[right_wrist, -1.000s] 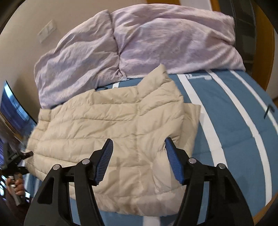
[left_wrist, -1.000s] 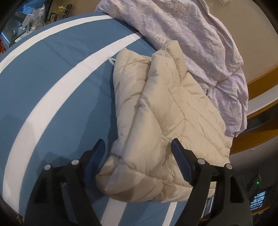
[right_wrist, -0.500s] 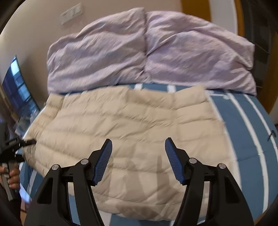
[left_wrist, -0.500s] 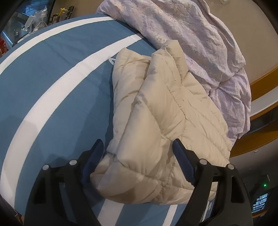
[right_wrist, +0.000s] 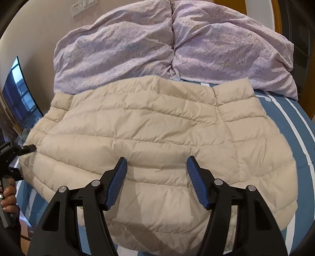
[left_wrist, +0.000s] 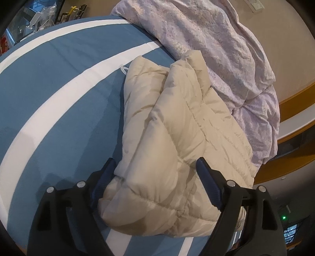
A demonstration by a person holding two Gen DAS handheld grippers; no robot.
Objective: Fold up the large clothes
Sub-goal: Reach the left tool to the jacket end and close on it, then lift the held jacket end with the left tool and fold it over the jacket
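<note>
A cream quilted puffer jacket (right_wrist: pixel 157 141) lies folded on the blue bed with white stripes (left_wrist: pixel 49 102). In the left wrist view the jacket (left_wrist: pixel 173 141) runs from near the camera toward the pillows. My left gripper (left_wrist: pixel 155 177) is open, its jaws straddling the jacket's near corner. My right gripper (right_wrist: pixel 156 177) is open and empty, hovering over the jacket's near edge. The left gripper also shows at the jacket's left corner in the right wrist view (right_wrist: pixel 27 148).
Two lilac pillows (right_wrist: pixel 169 47) lie at the head of the bed, touching the jacket's far edge. A wooden bed frame (left_wrist: pixel 291 106) lies to the right of the pillows. A dark screen (right_wrist: pixel 17 94) stands at the left. Cluttered items (left_wrist: pixel 45 17) sit beyond the bed.
My right gripper has swung left and now faces the jacket squarely, closer to it. My left gripper has moved forward so its open jaws sit around the jacket's corner.
</note>
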